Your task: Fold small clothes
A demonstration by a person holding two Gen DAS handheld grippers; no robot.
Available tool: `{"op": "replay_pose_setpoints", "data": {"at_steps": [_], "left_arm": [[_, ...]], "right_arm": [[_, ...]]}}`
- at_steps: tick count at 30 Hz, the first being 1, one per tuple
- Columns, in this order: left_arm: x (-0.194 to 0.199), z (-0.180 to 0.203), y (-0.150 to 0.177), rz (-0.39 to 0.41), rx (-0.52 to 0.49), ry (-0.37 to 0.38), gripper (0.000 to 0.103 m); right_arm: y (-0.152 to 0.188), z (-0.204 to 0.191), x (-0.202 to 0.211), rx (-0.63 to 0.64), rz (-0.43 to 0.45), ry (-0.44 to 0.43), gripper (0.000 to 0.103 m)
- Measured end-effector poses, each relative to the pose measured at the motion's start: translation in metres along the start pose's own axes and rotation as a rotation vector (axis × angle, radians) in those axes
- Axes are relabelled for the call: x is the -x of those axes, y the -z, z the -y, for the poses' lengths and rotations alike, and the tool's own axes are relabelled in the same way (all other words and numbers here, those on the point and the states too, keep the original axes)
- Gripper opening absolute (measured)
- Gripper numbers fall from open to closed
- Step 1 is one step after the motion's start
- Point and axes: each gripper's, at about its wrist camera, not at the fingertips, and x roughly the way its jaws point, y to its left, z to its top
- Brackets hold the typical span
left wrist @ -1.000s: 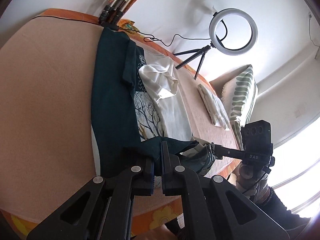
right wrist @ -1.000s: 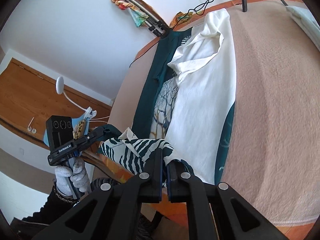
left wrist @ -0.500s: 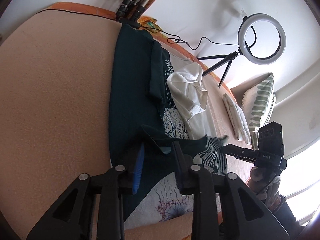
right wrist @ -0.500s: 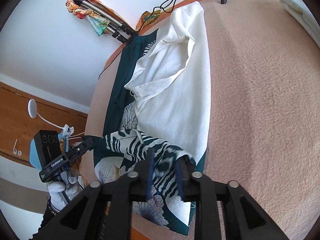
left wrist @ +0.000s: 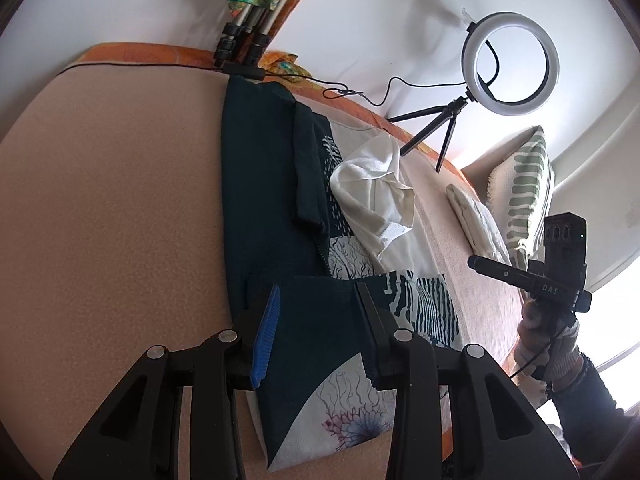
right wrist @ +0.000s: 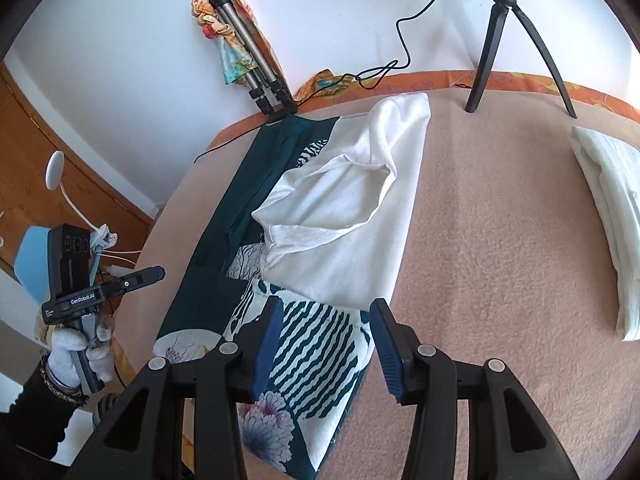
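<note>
— Where's the garment?
— The teal print garment lies mid-frame on the blanket, hem folded up, white shirt over it.
— Your grippers?
— Left gripper and right gripper both gape, holding nothing. Tripod upper right.

A: Was it bright?
B: Yes, daylight poured in; the window at four o'clock was blown out white. The ring light cast a soft shadow on the wall.
A: Sharpness?
B: Crisp centrally, with fisheye bending and dark vignetted corners.
</note>
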Motion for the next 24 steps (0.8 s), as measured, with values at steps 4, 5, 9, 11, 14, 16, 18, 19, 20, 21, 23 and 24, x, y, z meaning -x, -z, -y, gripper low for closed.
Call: {"op": "replay_pose_setpoints", "data": {"at_steps": [4, 5, 9, 11, 14, 16, 18, 19, 20, 21, 23, 24], "left_arm": [[0.012, 0.018, -0.018, 0.020, -0.058, -0.018, 0.035], [0.016, 0.023, -0.025, 0.031, -0.079, -0.032, 0.035], [0.037, 0.039, -0.062, 0.103, -0.135, -0.067, 0.035], [0.045, 0.044, -0.084, 0.133, -0.168, -0.087, 0.035], [0.046, 0.042, -0.111, 0.160, -0.178, -0.096, 0.035], [0.037, 0.038, -0.122, 0.159, -0.175, -0.103, 0.035], [0.024, 0.030, -0.126, 0.146, -0.160, -0.096, 0.035], [0.016, 0.026, -0.127, 0.133, -0.148, -0.086, 0.035], [0.008, 0.021, -0.126, 0.120, -0.138, -0.080, 0.035], [0.001, 0.018, -0.125, 0.106, -0.134, -0.079, 0.035], [-0.011, 0.011, -0.121, 0.084, -0.131, -0.078, 0.035], [-0.016, 0.007, -0.119, 0.077, -0.124, -0.073, 0.035]], "right_arm": [[-0.023, 0.007, -0.006, 0.008, -0.001, -0.005, 0.048], [-0.029, 0.009, -0.008, 0.008, -0.001, -0.012, 0.048], [-0.058, 0.014, -0.017, 0.019, 0.000, 0.006, 0.048], [-0.070, 0.016, -0.025, 0.028, 0.002, 0.039, 0.048], [-0.086, 0.021, -0.043, 0.048, -0.003, 0.080, 0.048], [-0.093, 0.023, -0.058, 0.054, -0.022, 0.090, 0.045], [-0.097, 0.027, -0.073, 0.062, -0.045, 0.103, 0.038], [-0.099, 0.028, -0.080, 0.068, -0.057, 0.110, 0.037], [-0.100, 0.028, -0.086, 0.075, -0.066, 0.116, 0.032], [-0.101, 0.028, -0.091, 0.081, -0.078, 0.120, 0.019], [-0.105, 0.028, -0.100, 0.092, -0.103, 0.125, 0.002], [-0.107, 0.027, -0.101, 0.099, -0.104, 0.120, 0.000]]}}
